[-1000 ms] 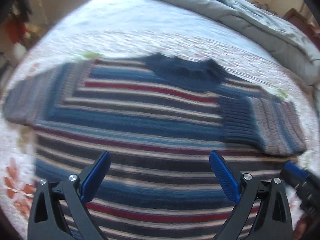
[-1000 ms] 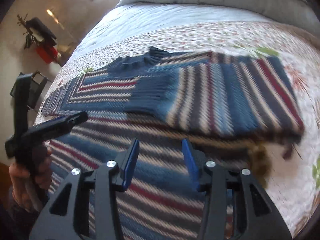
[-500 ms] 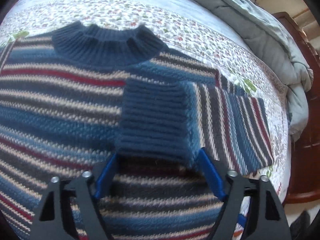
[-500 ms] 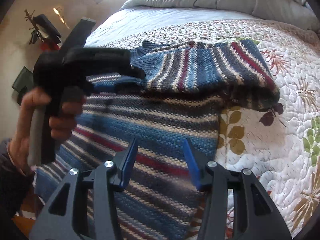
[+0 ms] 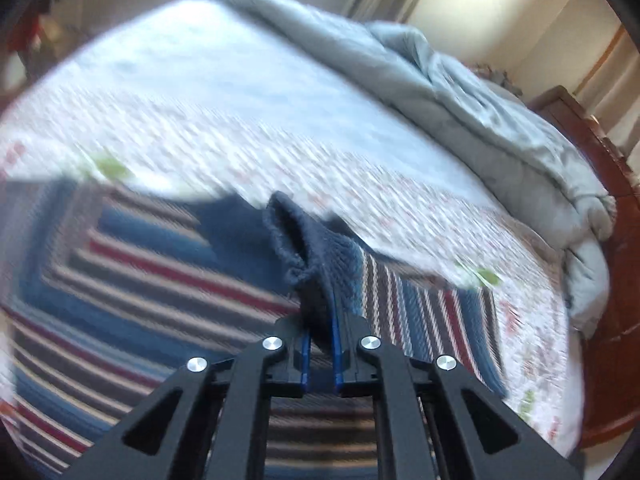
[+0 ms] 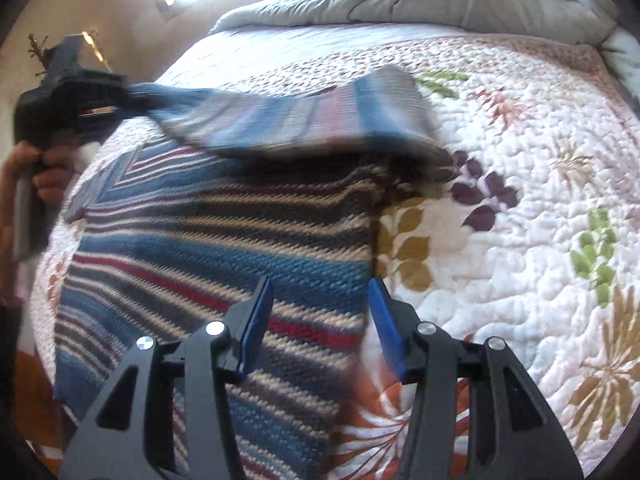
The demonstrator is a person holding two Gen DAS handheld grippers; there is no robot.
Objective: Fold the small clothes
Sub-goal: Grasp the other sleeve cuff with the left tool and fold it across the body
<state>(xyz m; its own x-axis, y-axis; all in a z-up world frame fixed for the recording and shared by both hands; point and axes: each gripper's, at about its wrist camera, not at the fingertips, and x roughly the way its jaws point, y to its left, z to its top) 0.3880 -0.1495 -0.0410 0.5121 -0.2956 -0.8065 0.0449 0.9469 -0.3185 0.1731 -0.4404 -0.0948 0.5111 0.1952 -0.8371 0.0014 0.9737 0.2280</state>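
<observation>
Left wrist: left hand-held gripper (image 5: 320,344) on sweater cuff (image 5: 316,280)

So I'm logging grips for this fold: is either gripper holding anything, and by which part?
The left gripper is shut on the sweater's sleeve at its dark blue cuff. The right gripper is open, holding nothing.

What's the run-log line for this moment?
left tool: just closed, shut on sleeve cuff, lifting | right tool: open, opening, over sweater edge | quilt
</observation>
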